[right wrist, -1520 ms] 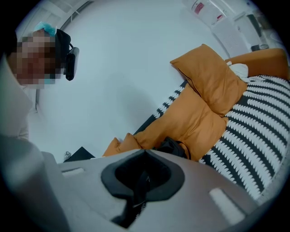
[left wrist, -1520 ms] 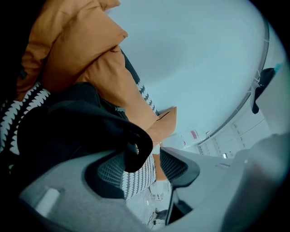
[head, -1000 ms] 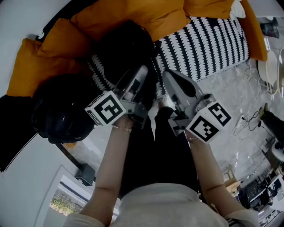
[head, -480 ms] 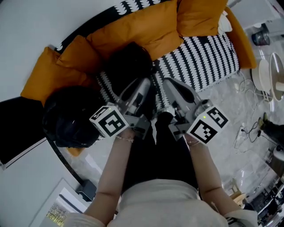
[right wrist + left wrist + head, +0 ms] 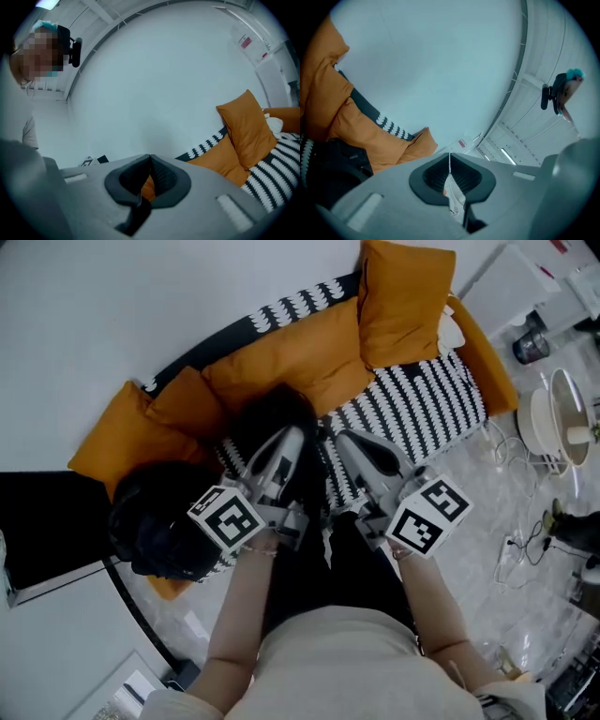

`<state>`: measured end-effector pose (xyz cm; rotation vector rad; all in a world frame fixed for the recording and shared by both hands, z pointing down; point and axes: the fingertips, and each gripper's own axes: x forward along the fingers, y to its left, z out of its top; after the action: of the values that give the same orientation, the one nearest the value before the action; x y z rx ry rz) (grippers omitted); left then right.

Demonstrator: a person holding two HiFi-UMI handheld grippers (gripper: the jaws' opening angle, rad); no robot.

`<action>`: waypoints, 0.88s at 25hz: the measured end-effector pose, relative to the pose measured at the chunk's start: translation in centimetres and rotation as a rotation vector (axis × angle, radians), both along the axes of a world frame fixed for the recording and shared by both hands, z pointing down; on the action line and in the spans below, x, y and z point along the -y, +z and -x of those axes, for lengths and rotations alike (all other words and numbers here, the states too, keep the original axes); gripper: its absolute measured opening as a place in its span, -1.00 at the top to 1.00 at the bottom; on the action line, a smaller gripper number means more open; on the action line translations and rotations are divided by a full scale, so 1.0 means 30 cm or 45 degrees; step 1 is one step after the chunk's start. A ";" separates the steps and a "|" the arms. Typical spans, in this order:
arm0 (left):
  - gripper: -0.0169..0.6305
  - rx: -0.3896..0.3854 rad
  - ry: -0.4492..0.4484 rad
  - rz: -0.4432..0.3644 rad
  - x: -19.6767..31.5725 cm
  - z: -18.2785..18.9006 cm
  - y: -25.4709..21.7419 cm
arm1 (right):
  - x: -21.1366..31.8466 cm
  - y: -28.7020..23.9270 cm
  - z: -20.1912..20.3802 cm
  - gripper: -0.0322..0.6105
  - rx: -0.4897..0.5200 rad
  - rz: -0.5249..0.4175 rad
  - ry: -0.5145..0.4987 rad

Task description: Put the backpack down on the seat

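Observation:
The black backpack [image 5: 270, 423] rests on the sofa's black-and-white patterned seat [image 5: 422, 404], leaning against the orange cushions [image 5: 291, 357]. My left gripper [image 5: 291, 439] hovers just in front of it, jaws shut with nothing between them. In the left gripper view the left gripper [image 5: 450, 157] points up at the wall, with the backpack [image 5: 333, 164] dark at the lower left. My right gripper [image 5: 345, 442] is beside the left one over the seat's front edge. The right gripper [image 5: 150, 159] has its pads together and holds nothing.
A second bulky black thing [image 5: 155, 526] lies on the sofa's left end. A flat black panel [image 5: 42, 531] is at far left. At right a white round appliance [image 5: 553, 418] and cables [image 5: 511, 540] are on the pale floor. The person's dark legs [image 5: 328, 559] are below the grippers.
The head view has pulled back, so more of the sofa and wall shows. Both grippers have drawn slightly away from the backpack, which stays on the seat.

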<state>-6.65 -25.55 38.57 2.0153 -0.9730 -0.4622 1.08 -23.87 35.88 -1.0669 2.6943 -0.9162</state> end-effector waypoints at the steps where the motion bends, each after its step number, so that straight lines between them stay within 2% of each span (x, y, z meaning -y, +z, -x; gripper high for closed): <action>1: 0.91 0.004 0.004 -0.023 0.001 -0.002 -0.031 | 0.000 -0.022 -0.004 0.89 0.003 -0.017 0.003; 7: 0.92 0.017 0.082 -0.107 -0.031 -0.042 -0.183 | -0.036 -0.144 -0.004 0.89 0.011 -0.061 -0.033; 12: 0.92 0.044 0.151 -0.198 -0.045 -0.061 -0.286 | -0.047 -0.250 0.004 0.89 -0.009 -0.168 -0.060; 17: 0.93 0.035 0.189 -0.278 -0.073 -0.084 -0.391 | -0.062 -0.317 0.005 0.89 0.013 -0.201 -0.081; 22: 0.93 0.183 0.170 -0.359 -0.076 -0.073 -0.456 | -0.066 -0.376 0.033 0.89 0.020 -0.256 -0.107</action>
<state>-4.46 -23.26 24.91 2.3788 -0.8899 -0.4041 0.08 -21.89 24.59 -0.9087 2.7644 -0.6445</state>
